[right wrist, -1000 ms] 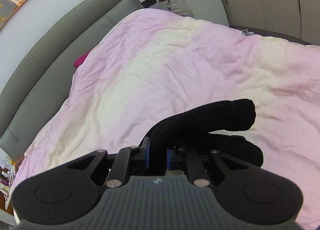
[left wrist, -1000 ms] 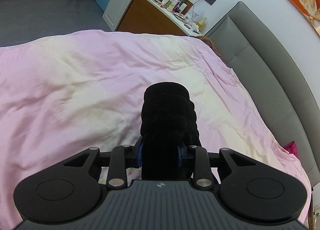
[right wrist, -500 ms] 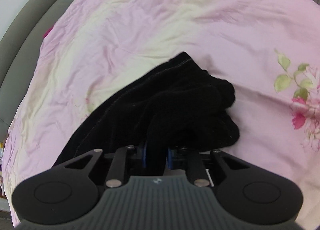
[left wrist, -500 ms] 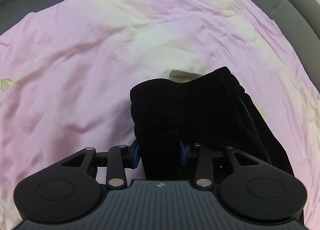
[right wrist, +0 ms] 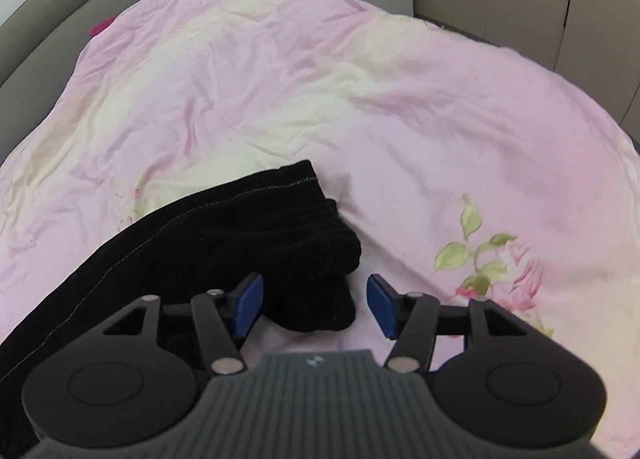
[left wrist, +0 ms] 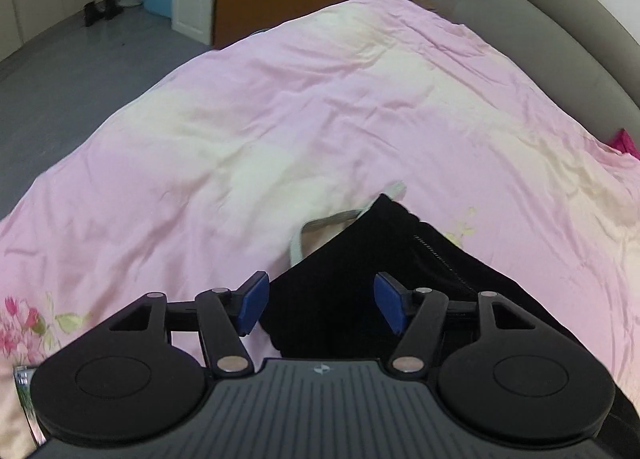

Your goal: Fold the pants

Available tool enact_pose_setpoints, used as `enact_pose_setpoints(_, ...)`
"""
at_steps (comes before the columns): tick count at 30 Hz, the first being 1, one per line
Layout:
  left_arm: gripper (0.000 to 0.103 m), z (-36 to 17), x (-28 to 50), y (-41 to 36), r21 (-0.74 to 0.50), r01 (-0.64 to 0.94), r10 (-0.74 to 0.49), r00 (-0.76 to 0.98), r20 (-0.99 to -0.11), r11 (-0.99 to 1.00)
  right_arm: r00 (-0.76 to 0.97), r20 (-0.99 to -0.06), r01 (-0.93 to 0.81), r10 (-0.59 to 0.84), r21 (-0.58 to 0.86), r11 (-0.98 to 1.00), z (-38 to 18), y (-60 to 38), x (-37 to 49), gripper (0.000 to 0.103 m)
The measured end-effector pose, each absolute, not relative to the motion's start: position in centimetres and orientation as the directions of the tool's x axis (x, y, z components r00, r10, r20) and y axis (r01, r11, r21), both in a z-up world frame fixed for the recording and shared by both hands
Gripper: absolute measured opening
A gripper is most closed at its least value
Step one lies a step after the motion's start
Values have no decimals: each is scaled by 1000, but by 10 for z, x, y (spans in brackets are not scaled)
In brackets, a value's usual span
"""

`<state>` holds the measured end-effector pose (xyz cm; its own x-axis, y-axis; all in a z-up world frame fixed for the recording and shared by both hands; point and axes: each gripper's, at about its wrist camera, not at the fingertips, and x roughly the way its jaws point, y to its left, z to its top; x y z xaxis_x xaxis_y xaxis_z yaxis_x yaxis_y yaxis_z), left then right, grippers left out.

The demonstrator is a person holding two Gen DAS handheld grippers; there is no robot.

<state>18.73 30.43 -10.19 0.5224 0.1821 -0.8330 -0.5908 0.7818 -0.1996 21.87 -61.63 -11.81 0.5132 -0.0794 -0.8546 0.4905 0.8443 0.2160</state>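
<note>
Black velvety pants (left wrist: pixel 360 283) now lie on the pink floral duvet (left wrist: pixel 280 107) of the bed, where a second ago both grippers held bunched fabric clear of it. The left gripper (left wrist: pixel 320 309) hangs over the waistband end, fingers (left wrist: pixel 252 309) apart and opening, cloth beneath them but unpressed. The right gripper (right wrist: pixel 314 305) is over the bunched cuff end (right wrist: pixel 312 259) of the pants (right wrist: pixel 200 243), fingers (right wrist: pixel 248 305) likewise apart and opening, nothing clamped. A grey inner band (left wrist: pixel 320 221) shows at the waistband's far edge. Judgement: the garment has just been released onto the duvet; the lay-down is complete, and folding proper is not yet begun. The cuff end lies crumpled and will likely need smoothing before a clean fold.
</note>
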Motion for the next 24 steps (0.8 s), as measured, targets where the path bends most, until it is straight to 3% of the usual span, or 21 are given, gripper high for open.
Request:
enact_pose_setpoints(7, 71, -104, 233, 236, -239, -435, 61, 571, -819, 868, 589, -808, 428, 12, 325, 844, -104, -640, 220, 55)
enact_pose_setpoints(14, 71, -127, 266, 144, -198, -280, -27, 514, -857, 939, 584, -803, 477, 118, 457, 751, -134, -663, 233, 55)
enact_pose_setpoints(16, 71, -131, 270, 124, -185, -251, -33, 507, -861, 950, 607, -772, 507, 189, 559, 656, -149, -671, 221, 58)
enact_pose_setpoints(18, 71, -136, 276, 108, -176, -236, -37, 497, -867, 956, 618, -745, 553, 250, 639, 535, -168, -675, 206, 69)
enact_pose_setpoints(24, 71, -147, 287, 68, -141, -198, -34, 464, -885, 970, 727, -590, 612, 351, 789, 59, -247, -679, 172, 75)
